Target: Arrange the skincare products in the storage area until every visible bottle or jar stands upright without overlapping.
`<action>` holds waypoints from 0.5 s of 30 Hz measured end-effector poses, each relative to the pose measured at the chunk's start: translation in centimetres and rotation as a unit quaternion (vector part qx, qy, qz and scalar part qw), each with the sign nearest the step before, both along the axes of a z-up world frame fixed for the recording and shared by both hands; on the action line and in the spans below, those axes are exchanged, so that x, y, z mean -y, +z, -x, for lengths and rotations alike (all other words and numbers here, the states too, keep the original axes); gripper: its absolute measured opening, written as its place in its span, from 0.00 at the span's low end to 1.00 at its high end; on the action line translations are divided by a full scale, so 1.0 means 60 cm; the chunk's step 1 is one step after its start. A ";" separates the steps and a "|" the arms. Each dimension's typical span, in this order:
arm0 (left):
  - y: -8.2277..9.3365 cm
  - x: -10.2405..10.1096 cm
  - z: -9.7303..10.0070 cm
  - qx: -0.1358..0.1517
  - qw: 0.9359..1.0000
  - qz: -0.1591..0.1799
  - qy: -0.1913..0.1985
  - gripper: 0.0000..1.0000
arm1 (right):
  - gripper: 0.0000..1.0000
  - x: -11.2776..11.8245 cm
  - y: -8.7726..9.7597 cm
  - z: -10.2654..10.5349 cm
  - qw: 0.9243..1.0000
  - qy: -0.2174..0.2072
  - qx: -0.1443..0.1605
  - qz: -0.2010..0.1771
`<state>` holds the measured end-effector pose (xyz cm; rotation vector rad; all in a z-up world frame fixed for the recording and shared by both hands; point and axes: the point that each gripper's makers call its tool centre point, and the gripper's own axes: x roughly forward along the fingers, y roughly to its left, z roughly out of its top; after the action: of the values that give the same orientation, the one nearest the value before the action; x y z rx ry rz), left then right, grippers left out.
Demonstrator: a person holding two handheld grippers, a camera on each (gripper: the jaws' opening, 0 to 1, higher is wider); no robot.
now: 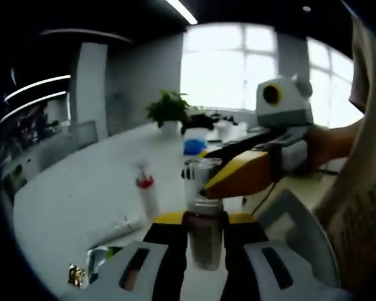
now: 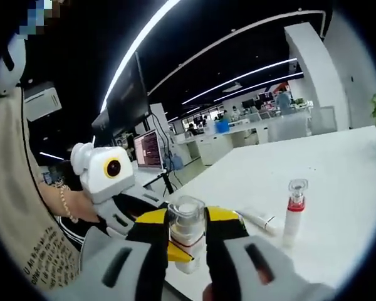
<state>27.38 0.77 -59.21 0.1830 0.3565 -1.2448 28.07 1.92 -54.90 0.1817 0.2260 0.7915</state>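
White table (image 1: 81, 182); red-collared bottle (image 1: 146, 194) upright on it; tube (image 1: 116, 229) lying beside; potted plant (image 1: 168, 113) at far edge.

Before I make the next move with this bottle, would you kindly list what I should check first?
1. Left gripper fingers closed on the dark bottle: ok.
2. Right gripper fingers closed on the clear cap of that bottle: ok.
3. Dark bottle resting on the white table: cannot tell.
4. Red-collared bottle upright and standing apart from the others: ok.
5. White tube upright: not ok, it lies flat on the table.
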 end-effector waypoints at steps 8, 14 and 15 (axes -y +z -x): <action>-0.014 0.012 -0.007 0.004 1.000 -0.005 -0.013 0.18 | 0.21 0.010 -0.012 -0.007 1.000 -0.009 0.004 0.030; -0.041 0.022 -0.011 0.020 0.998 -0.046 -0.040 0.19 | 0.21 0.017 -0.023 -0.016 0.999 -0.011 0.004 0.051; -0.048 0.023 -0.012 0.021 0.997 -0.054 -0.044 0.19 | 0.21 0.019 -0.024 -0.019 0.998 -0.012 0.005 0.054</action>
<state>28.07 -0.62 -62.08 0.3209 0.3828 -1.3069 29.23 0.76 -56.33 0.0792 0.2567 0.7546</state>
